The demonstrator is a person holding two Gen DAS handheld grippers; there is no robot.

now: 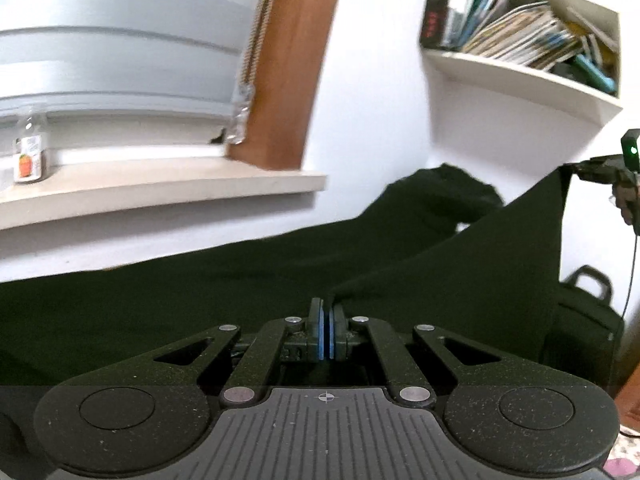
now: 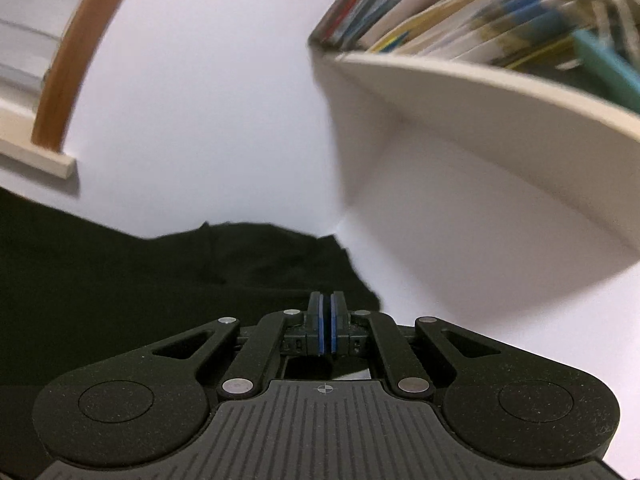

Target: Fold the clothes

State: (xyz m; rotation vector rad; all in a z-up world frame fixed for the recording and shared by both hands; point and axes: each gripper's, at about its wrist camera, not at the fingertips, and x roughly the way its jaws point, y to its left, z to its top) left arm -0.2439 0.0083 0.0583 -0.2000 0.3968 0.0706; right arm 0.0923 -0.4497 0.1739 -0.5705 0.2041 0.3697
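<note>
A black garment (image 1: 240,280) spreads wide below me, in front of a white wall. My left gripper (image 1: 327,308) is shut, and a ridge of the cloth runs up into its blue pads (image 1: 322,332). At the far right of the left wrist view, my right gripper (image 1: 570,167) holds a corner of the same garment raised, so the cloth hangs taut between the two. In the right wrist view the right gripper (image 2: 327,300) is shut, with the dark garment (image 2: 120,280) lying ahead and to its left. The pinched fabric itself is hard to make out there.
A cream wall shelf (image 1: 520,72) packed with books hangs at the upper right, close above the right gripper (image 2: 480,92). A window sill (image 1: 160,184) carries a small bottle (image 1: 30,152) at the left. A black bag (image 1: 580,320) stands at the right.
</note>
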